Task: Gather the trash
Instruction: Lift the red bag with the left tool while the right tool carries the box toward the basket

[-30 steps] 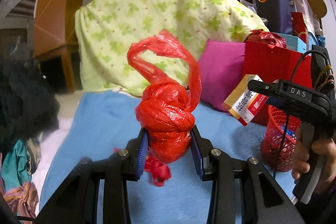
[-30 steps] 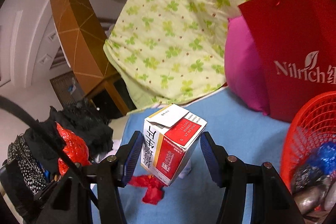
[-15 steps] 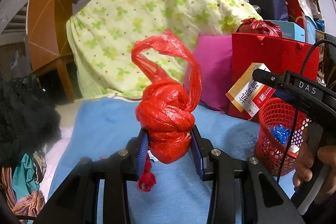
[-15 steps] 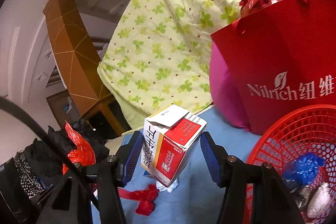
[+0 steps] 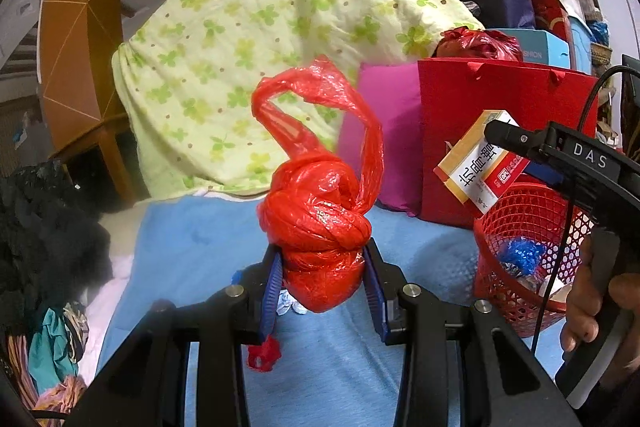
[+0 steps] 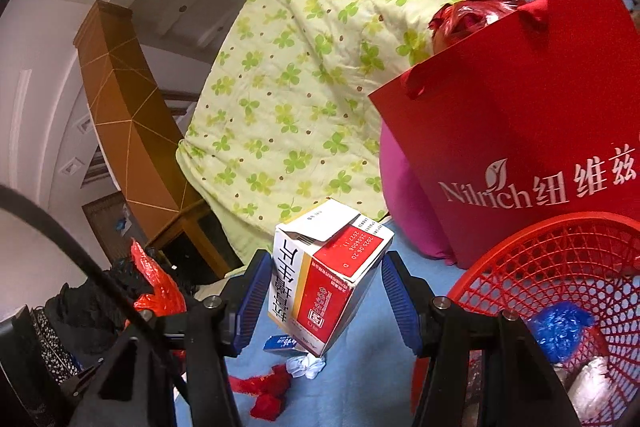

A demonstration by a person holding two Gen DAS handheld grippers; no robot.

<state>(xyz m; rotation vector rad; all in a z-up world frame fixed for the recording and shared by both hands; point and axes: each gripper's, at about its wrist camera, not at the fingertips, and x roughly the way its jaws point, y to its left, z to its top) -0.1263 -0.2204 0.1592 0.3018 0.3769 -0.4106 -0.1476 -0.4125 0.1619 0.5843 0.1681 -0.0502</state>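
My left gripper [image 5: 322,285] is shut on a knotted red plastic bag [image 5: 318,227], held above the blue bed sheet [image 5: 192,239]. In the right wrist view my right gripper [image 6: 324,291] is shut on a red, white and yellow carton [image 6: 326,275], tilted and lifted off the sheet. That carton [image 5: 480,163] hangs just above the rim of the red mesh basket [image 5: 528,251] in the left wrist view. The basket [image 6: 540,267] sits at the lower right of the right wrist view, with a blue wrapper and other scraps inside. Red scraps [image 6: 268,395], a white wad [image 6: 306,363] and a small blue pack [image 6: 280,343] lie on the sheet.
A red paper shopping bag [image 6: 520,115] stands behind the basket, beside a magenta pillow [image 5: 388,131] and a folded green clover quilt [image 5: 256,39]. Dark clothes [image 5: 44,227] pile up at the left. A hand [image 5: 592,311] grips the right tool's handle.
Both grippers have swung right with their loads still held. The basket has come further into both views, and the carton now hangs over its rim.
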